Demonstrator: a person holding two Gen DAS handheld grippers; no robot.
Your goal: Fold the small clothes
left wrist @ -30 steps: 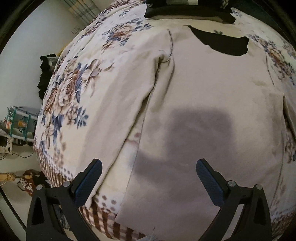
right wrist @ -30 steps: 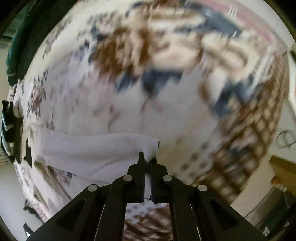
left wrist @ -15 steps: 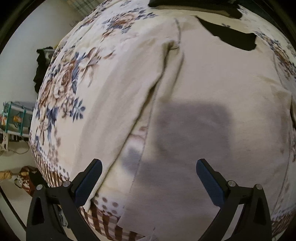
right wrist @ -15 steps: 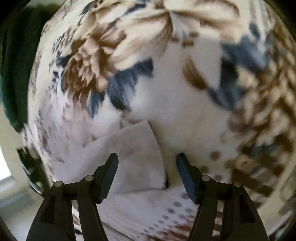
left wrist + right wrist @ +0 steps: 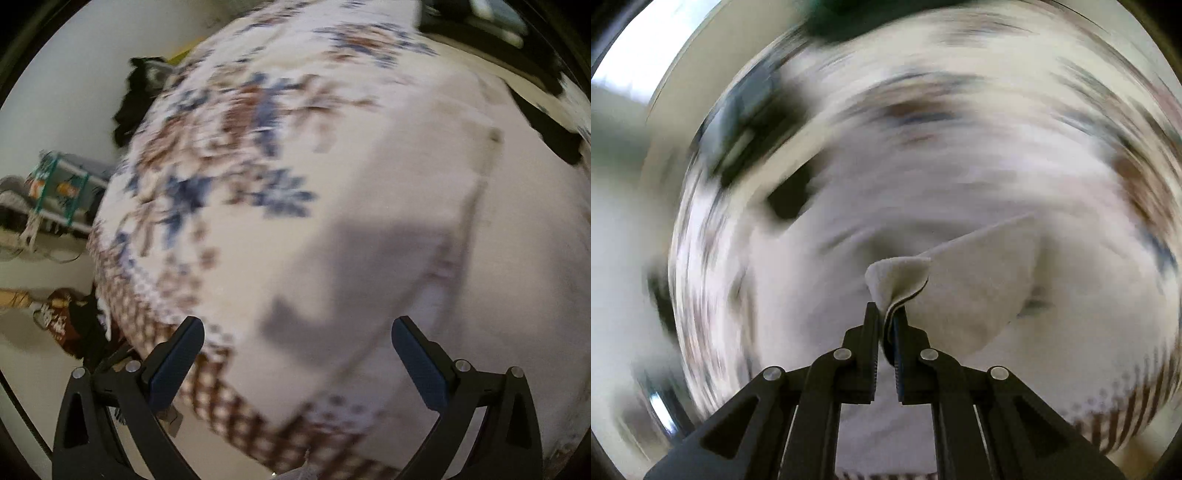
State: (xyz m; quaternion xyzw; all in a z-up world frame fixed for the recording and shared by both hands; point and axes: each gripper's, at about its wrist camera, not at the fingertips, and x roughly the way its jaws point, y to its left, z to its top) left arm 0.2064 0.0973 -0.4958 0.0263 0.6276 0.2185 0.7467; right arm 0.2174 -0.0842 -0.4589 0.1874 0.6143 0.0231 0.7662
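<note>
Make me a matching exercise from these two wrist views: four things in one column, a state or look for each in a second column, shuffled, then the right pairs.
Things:
1. left gripper
2. right gripper
3. cream garment
4. floral bedspread

States:
A. printed with blue and brown flowers, checked at the border
B. jaws wide apart, nothing between them
C. plain pale cloth spread on the bed, one corner pinched
D. jaws closed on a fold of cloth

Pairs: 1-B, 2-D, 3-C, 4-A
</note>
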